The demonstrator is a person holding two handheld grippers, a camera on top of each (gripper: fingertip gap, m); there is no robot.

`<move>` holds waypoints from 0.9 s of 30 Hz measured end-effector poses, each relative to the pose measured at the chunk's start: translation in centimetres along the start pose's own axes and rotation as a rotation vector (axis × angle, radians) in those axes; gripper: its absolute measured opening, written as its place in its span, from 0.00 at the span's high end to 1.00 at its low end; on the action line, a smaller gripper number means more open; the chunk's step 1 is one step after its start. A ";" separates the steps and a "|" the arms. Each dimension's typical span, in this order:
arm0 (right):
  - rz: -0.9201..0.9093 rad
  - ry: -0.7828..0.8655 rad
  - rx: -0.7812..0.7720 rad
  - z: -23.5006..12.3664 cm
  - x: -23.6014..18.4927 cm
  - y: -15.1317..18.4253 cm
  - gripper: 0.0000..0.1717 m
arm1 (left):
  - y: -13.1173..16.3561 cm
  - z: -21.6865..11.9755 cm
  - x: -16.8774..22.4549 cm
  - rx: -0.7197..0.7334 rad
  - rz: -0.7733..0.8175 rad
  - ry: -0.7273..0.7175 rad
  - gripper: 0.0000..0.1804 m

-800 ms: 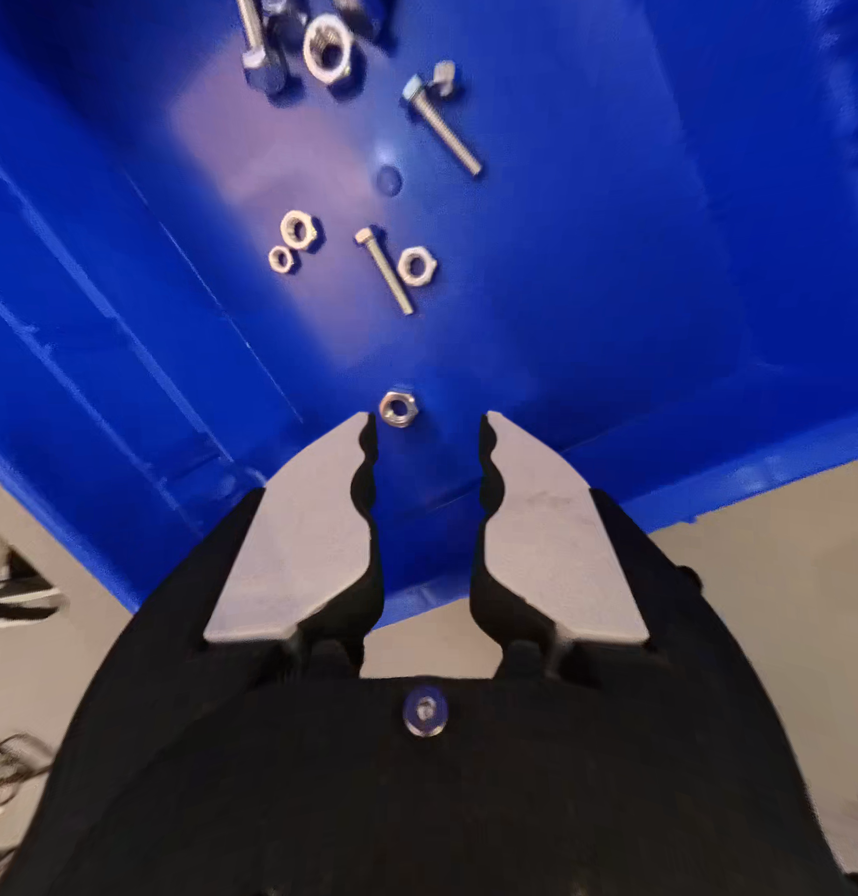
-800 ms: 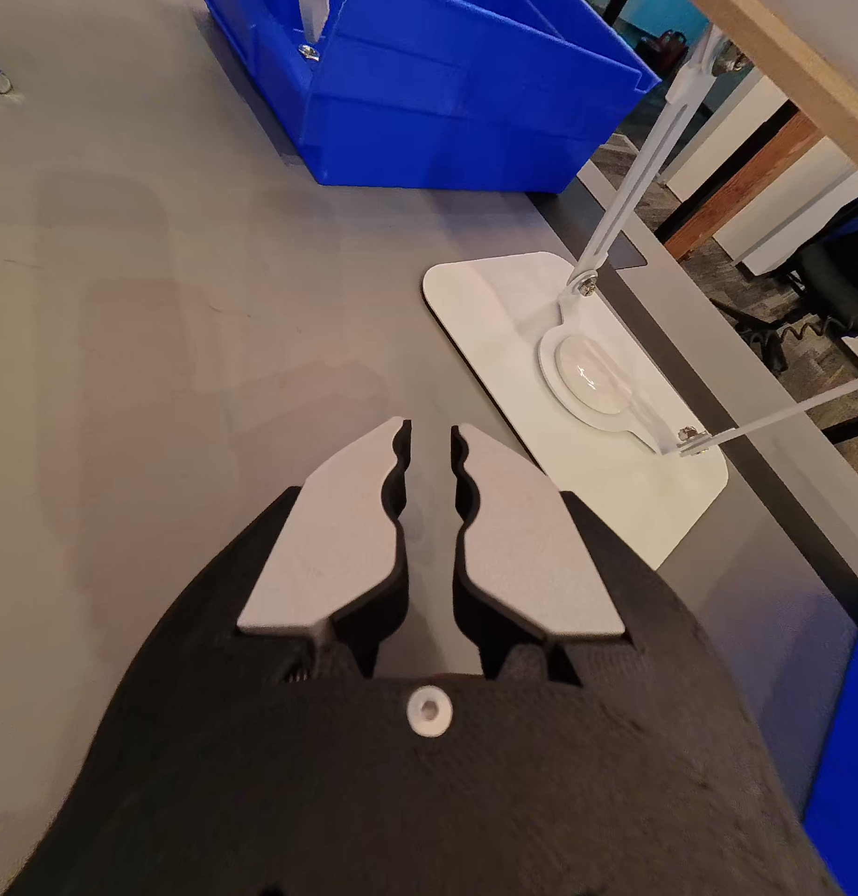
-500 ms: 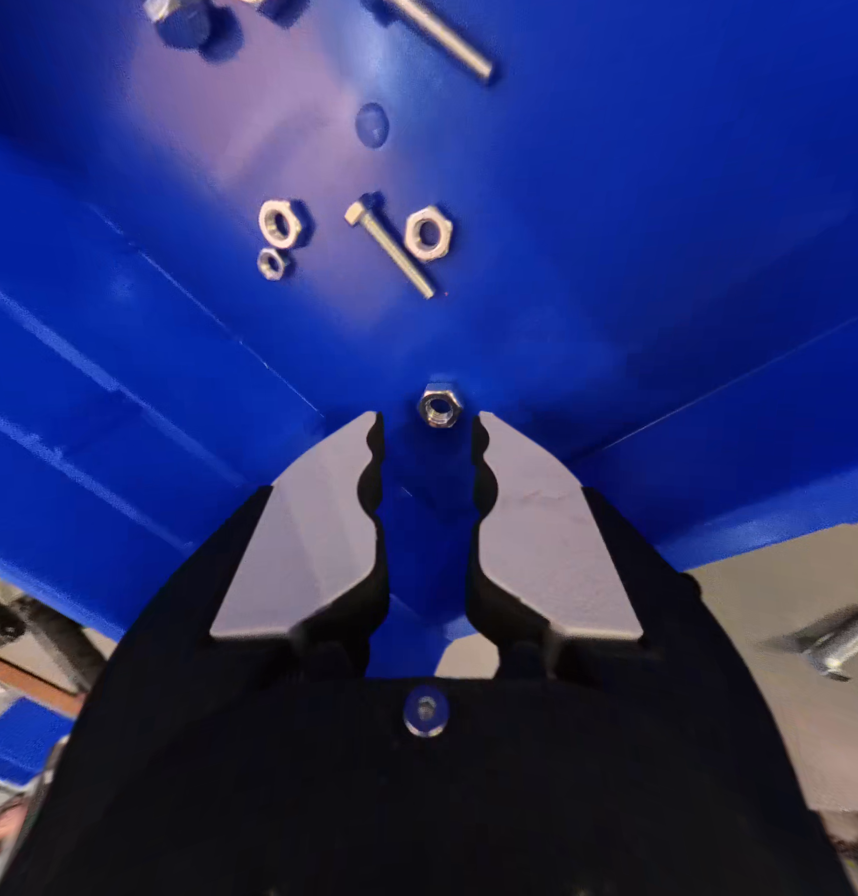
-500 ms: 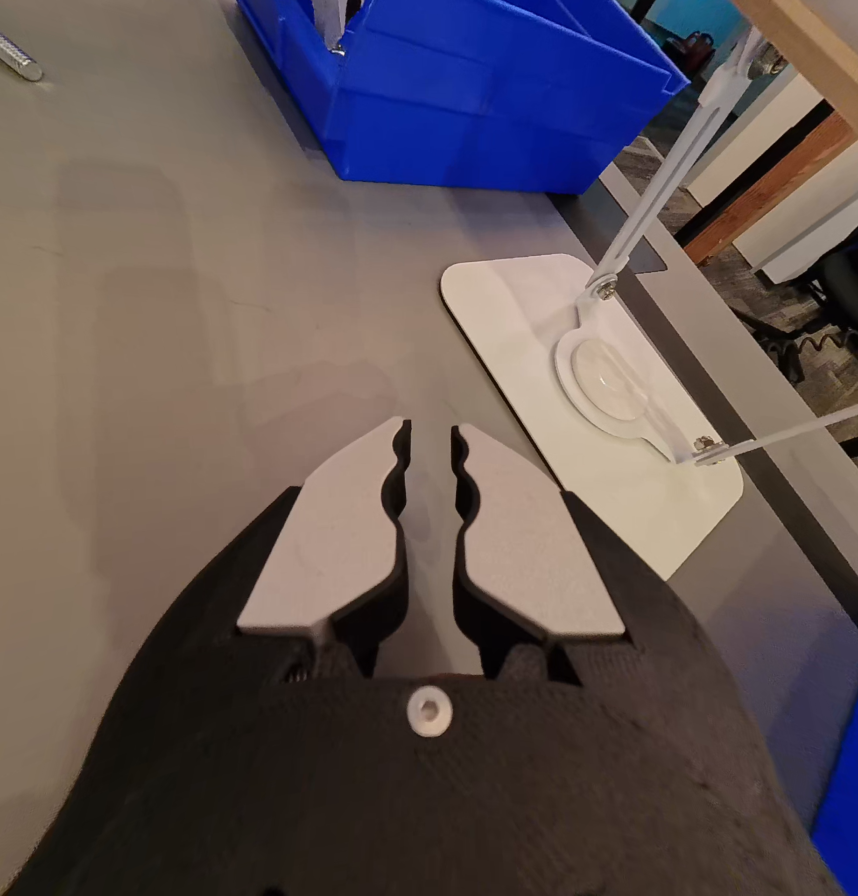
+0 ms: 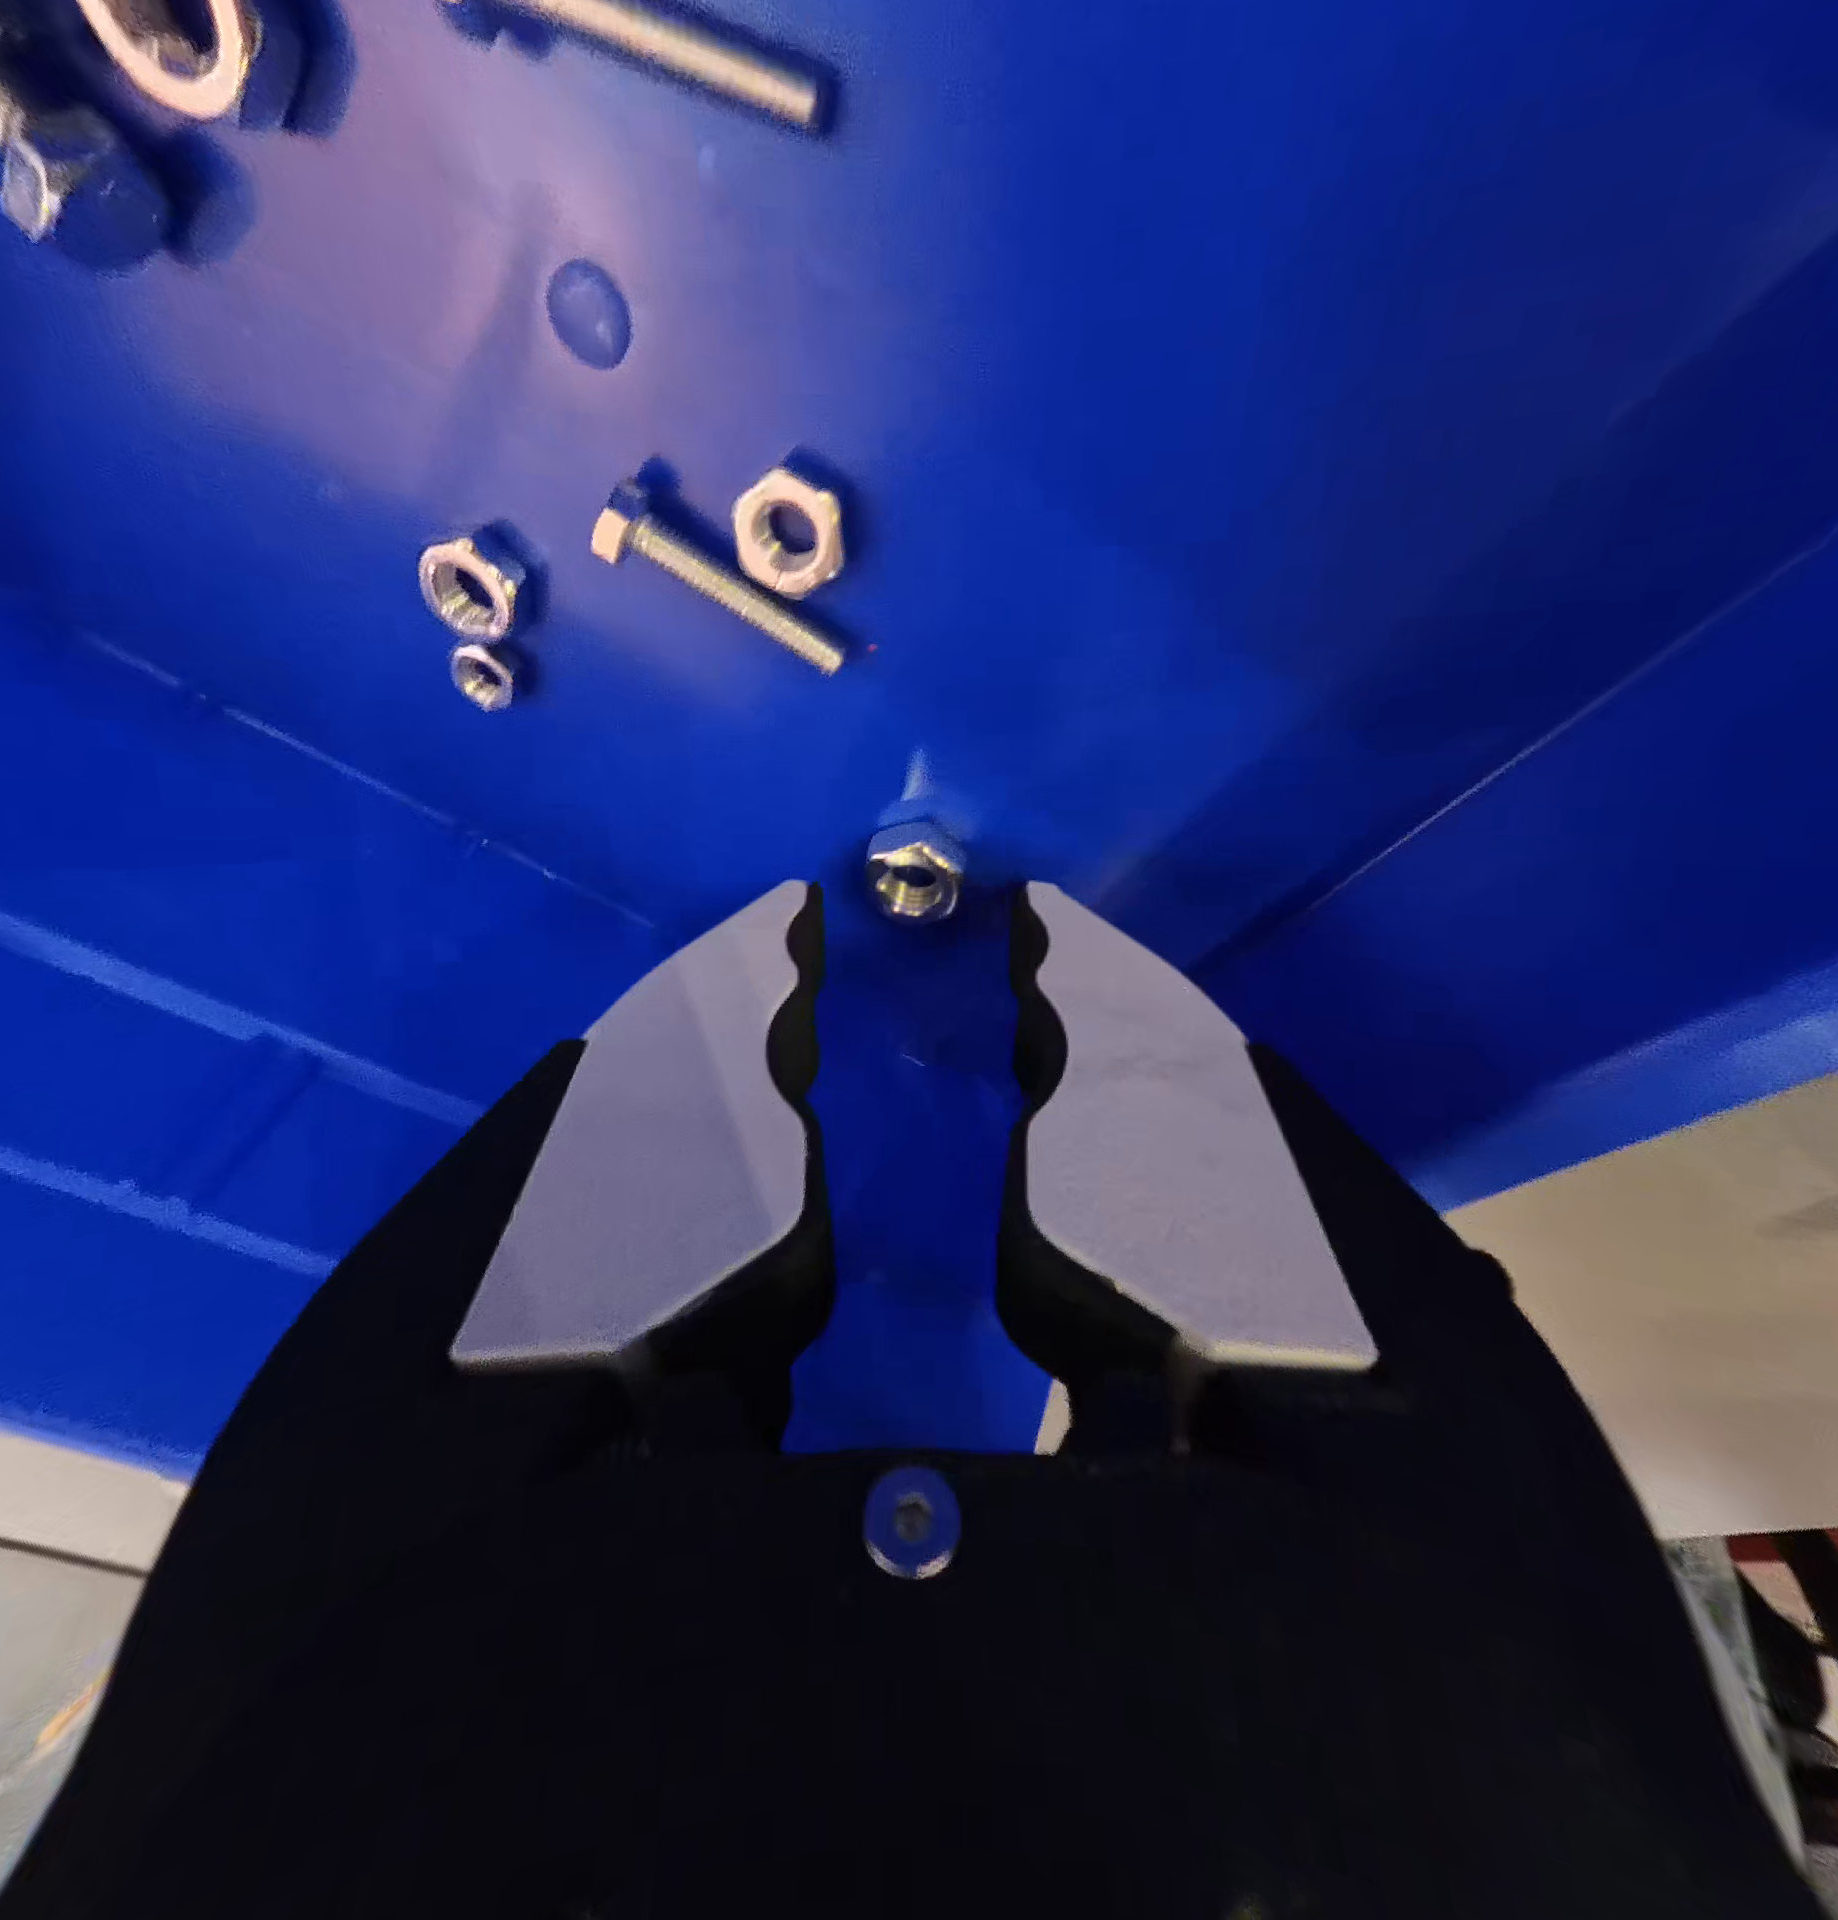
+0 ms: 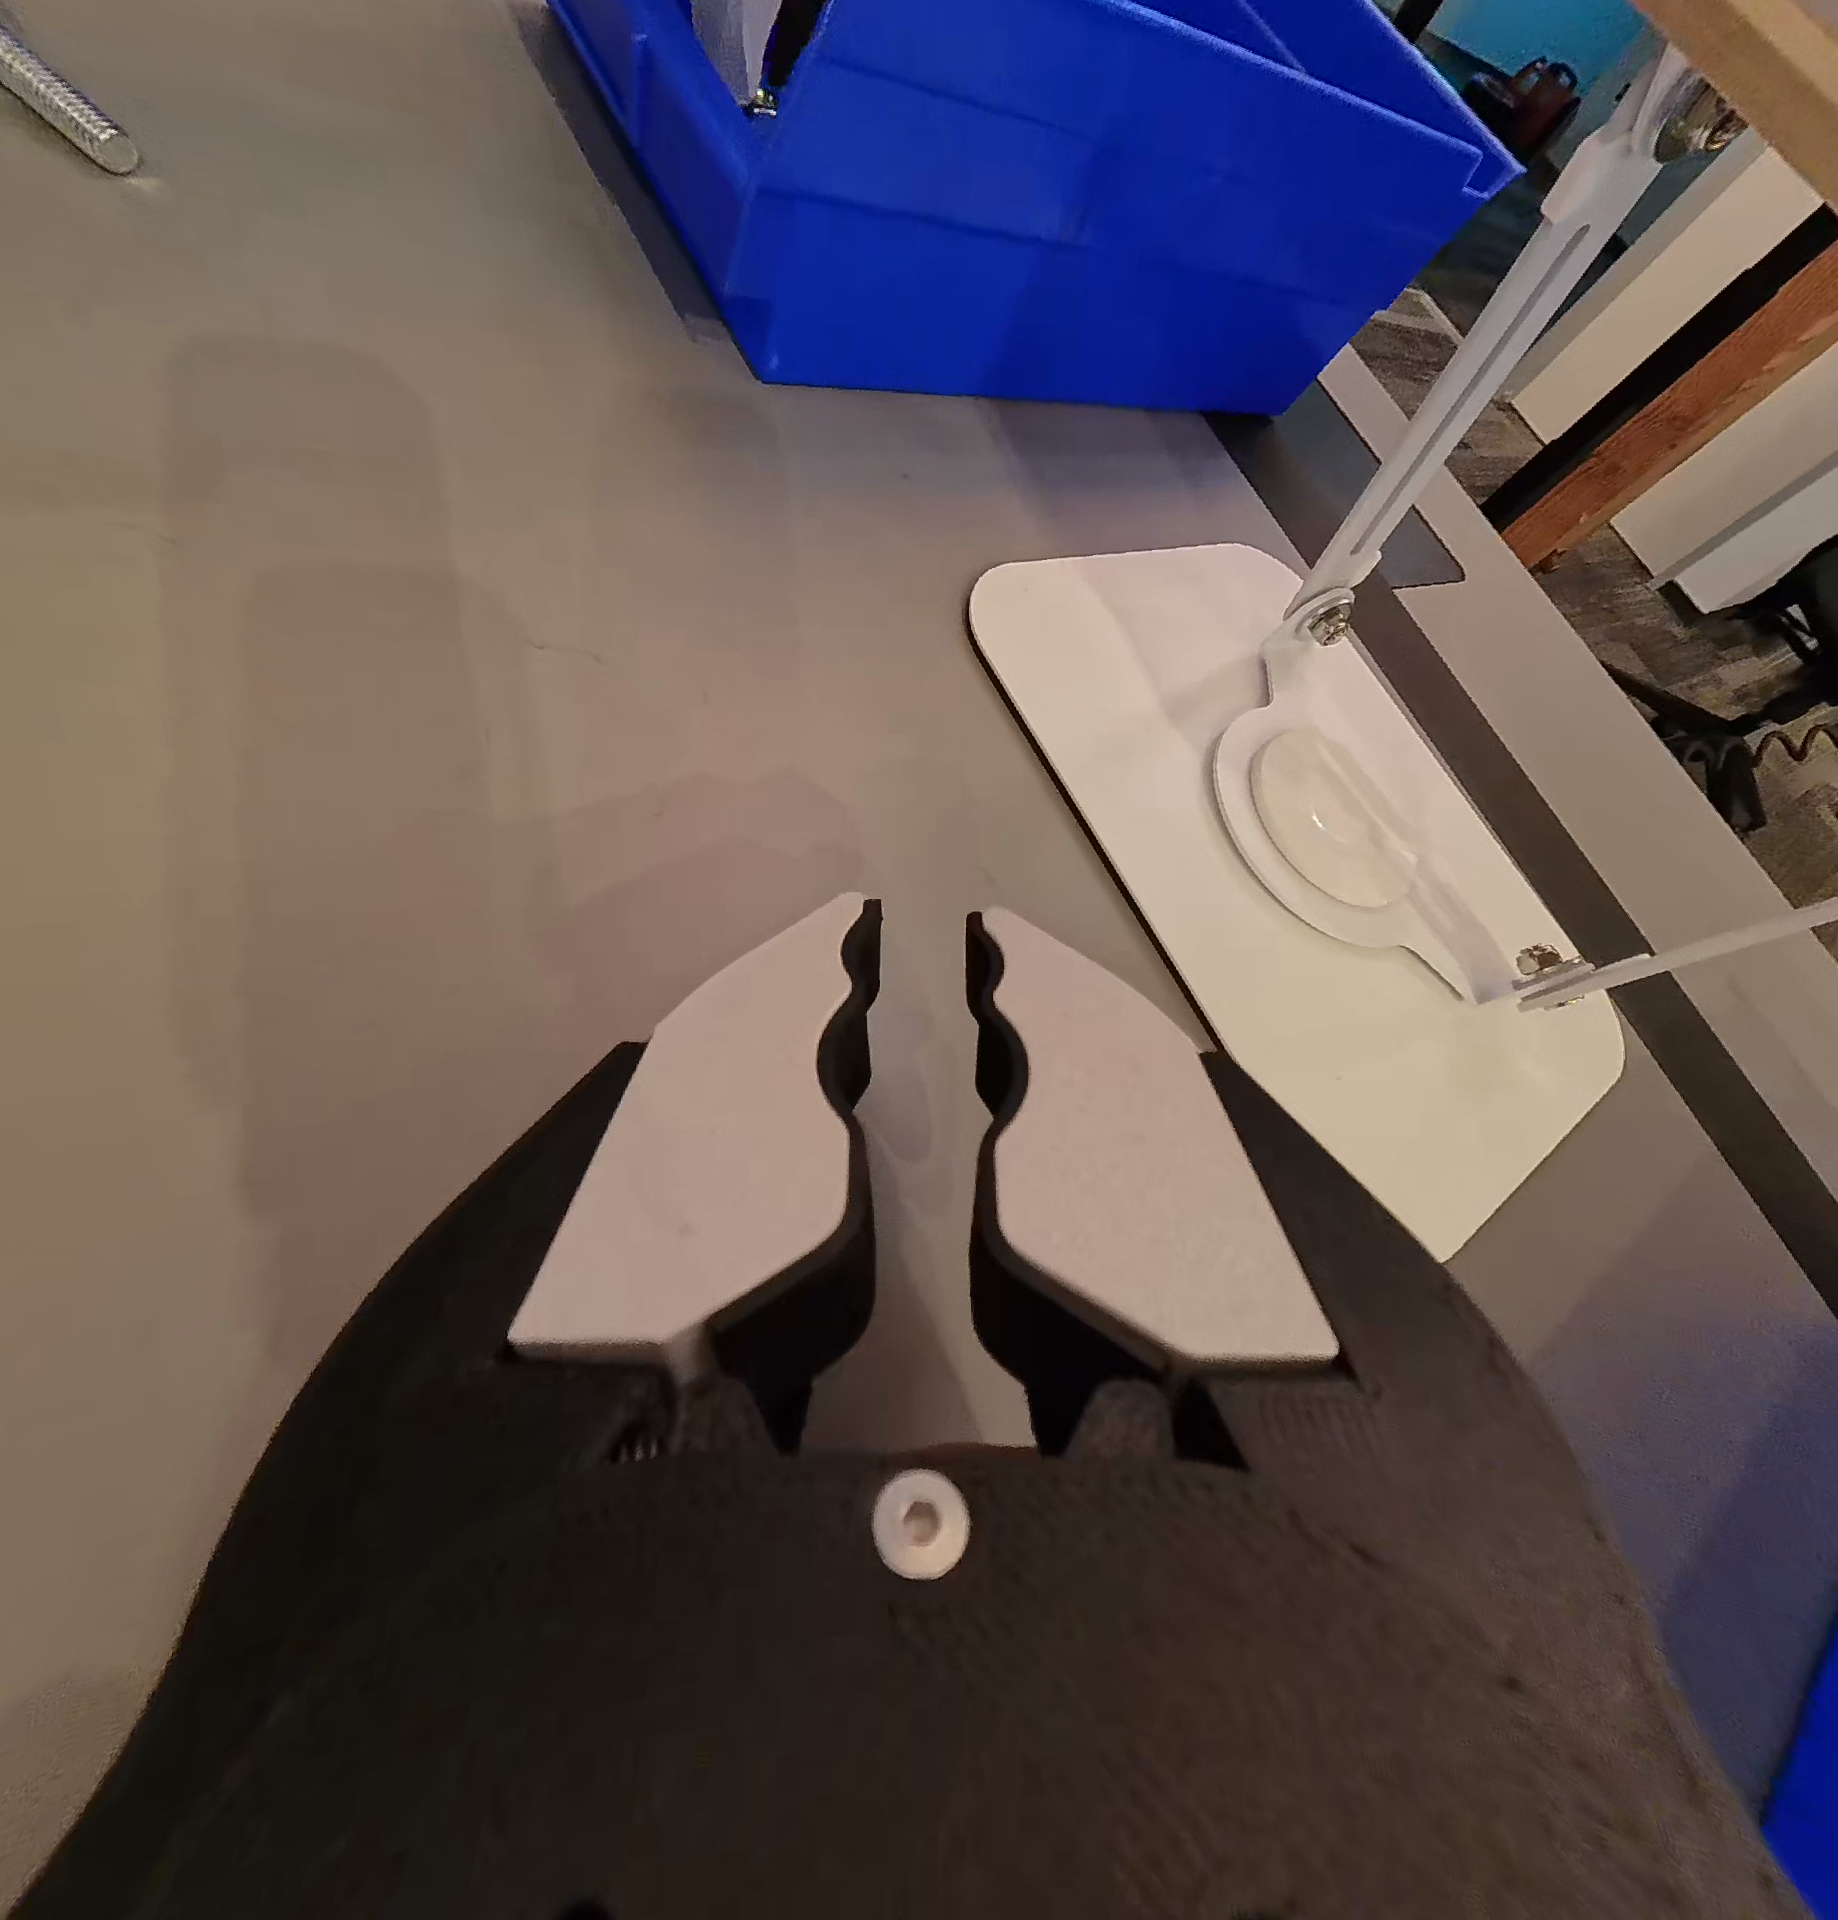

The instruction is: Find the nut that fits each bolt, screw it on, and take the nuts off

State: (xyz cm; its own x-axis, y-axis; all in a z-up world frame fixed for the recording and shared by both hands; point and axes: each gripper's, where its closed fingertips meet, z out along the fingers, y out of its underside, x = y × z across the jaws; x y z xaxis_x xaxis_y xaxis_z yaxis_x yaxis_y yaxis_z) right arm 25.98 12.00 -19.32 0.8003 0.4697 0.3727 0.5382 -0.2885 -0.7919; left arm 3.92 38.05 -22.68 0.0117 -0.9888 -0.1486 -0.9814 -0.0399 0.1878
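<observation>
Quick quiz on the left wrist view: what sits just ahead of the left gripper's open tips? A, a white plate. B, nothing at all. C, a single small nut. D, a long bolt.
C: a small silver nut lies on the blue bin floor just beyond the left gripper, whose fingers are apart and not touching it.

Left wrist view: I get dim, saturated blue bin (image 5: 1310,416) w/ a pale purplish glare patch upper left; top-edge hardware smeared by blur, fisheye stretch at borders. Right wrist view: brighter, even light, soft shadows on grey table (image 6: 375,623), sharp centre.
</observation>
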 end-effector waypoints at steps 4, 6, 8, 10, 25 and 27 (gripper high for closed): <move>-0.001 -0.005 0.000 0.0 -0.1 0.0 0.91 | -0.1 0.1 0.3 -0.008 0.021 0.026 0.83; -0.002 -0.009 -0.001 0.0 -0.1 0.0 0.91 | -0.1 0.1 0.6 -0.016 0.030 0.055 0.86; -0.004 -0.011 -0.001 0.0 -0.2 0.0 0.91 | -0.1 0.1 0.9 -0.026 0.026 0.093 0.90; -0.004 -0.013 -0.001 0.0 -0.2 0.0 0.91 | -0.1 0.1 0.9 -0.035 0.030 0.109 0.90; -0.005 -0.022 -0.001 0.1 -0.2 0.0 0.91 | -0.3 -5.6 2.4 0.204 0.060 -0.001 0.91; -0.005 -0.022 -0.002 0.1 -0.2 0.0 0.91 | 0.3 -7.7 4.2 0.247 0.072 -0.007 0.91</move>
State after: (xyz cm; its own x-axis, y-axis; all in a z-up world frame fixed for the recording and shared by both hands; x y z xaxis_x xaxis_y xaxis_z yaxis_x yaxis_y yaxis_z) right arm 25.79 11.93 -19.48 0.7914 0.4894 0.3662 0.5429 -0.2873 -0.7891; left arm 5.18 32.78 -15.78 -0.0602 -0.9867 -0.1507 -0.9967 0.0677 -0.0450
